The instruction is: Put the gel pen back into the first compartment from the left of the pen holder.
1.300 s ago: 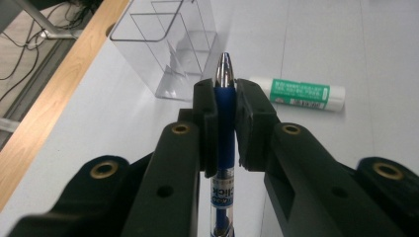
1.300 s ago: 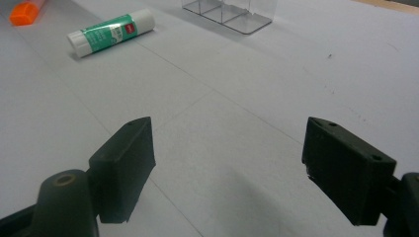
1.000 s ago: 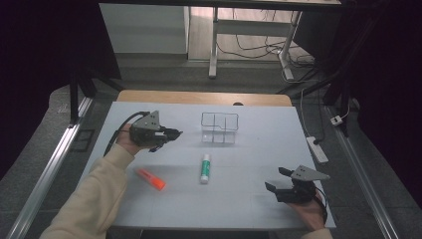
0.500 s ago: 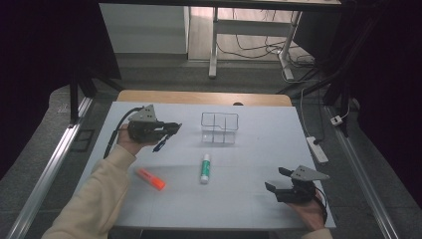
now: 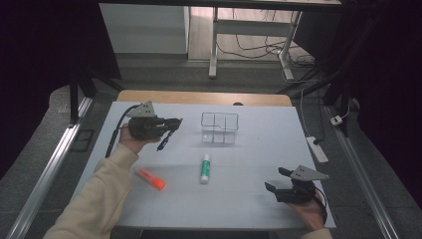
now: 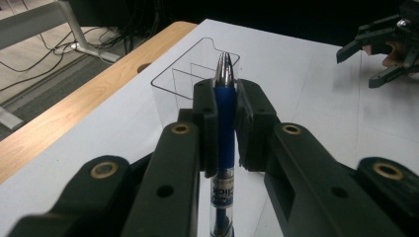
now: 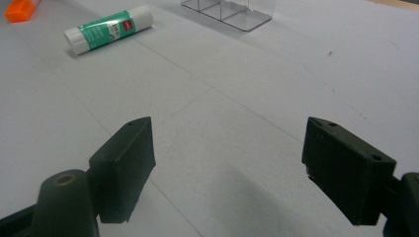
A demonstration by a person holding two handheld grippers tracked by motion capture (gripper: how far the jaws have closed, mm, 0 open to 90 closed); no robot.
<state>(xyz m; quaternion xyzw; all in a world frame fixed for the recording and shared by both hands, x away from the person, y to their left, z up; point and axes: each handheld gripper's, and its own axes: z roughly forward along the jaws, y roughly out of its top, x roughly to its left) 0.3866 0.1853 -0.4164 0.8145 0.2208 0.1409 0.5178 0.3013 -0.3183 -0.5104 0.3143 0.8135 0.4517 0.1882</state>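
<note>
Two claws, left claw [image 6: 225, 123] clamped on blue pen [image 6: 223, 143] beside clear organizer [image 5: 219, 128], right claw [image 7: 227, 168] wide apart (nothing held), glue stick [image 5: 204, 168] between.

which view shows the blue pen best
The left gripper view: the blue pen stands close up, clamped in the left gripper, silver tip toward the clear organizer. In the high view the pen is a small dark sliver hanging from that gripper.
</note>
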